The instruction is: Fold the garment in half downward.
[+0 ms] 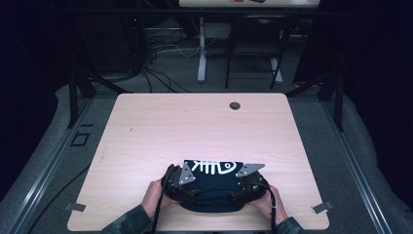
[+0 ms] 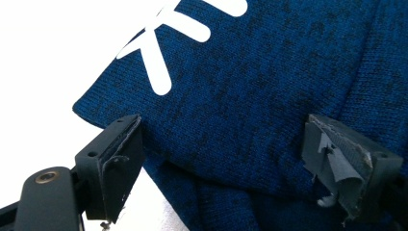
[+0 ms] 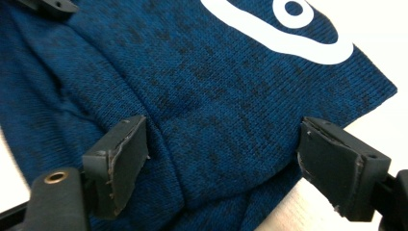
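A dark blue knitted garment (image 1: 214, 187) printed with a white fish skeleton (image 1: 212, 167) lies folded at the near edge of the light wood table (image 1: 195, 126), about midway between its left and right sides, and both grippers rest on it. The left gripper (image 1: 182, 187) sits at the cloth's left side, held by the person's left hand (image 1: 155, 195); in the left gripper view its jaws stand wide apart, one near the cloth's left edge where the pale tabletop shows beyond it, the other over the middle of the knit (image 2: 250, 96), with a fold of fabric bulging between them and nothing pinched. The torn grey pad (image 2: 337, 163) on the right-hand jaw hangs loose. The right gripper (image 1: 246, 187) sits at the cloth's right side in the right hand (image 1: 268, 202); in the right gripper view its jaws are likewise spread wide across a rounded fold of the blue knit (image 3: 207, 120), the pads (image 3: 127, 154) beside the cloth rather than closed on it. The white fish head (image 3: 288, 33) of the print lies farther along, near the cloth's far right corner. A round grommet hole (image 1: 234, 106) marks the table's far side.
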Demonstrator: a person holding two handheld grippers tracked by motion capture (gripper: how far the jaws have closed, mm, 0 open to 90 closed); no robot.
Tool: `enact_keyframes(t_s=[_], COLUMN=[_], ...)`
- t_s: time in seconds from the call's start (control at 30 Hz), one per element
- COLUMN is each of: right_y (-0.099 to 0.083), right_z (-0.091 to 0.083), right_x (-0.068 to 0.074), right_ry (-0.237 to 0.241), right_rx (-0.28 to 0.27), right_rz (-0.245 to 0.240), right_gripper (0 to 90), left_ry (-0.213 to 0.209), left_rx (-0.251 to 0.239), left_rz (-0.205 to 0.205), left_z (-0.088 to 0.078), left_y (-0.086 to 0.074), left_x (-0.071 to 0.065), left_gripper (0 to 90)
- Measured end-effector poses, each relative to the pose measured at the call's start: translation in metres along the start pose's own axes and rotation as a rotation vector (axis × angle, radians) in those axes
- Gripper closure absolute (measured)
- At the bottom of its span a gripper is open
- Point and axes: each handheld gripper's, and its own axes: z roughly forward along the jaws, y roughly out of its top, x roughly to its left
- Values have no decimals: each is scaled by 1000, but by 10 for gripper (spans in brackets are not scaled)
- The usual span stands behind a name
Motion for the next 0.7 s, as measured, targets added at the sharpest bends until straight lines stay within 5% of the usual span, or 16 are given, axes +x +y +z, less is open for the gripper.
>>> enact_keyframes(t_s=[0.47, 0.7], right_y=[8, 14], right_z=[14, 18], right_x=[-13, -17], right_ry=[-20, -48], right_rx=[10, 5], right_rz=[-1, -6], right_gripper=[157, 157], left_ry=[0, 20], left_rx=[3, 1], left_rz=[-72, -76], left_z=[7, 12], left_y=[-2, 0], left_x=[12, 23], left_gripper=[153, 154])
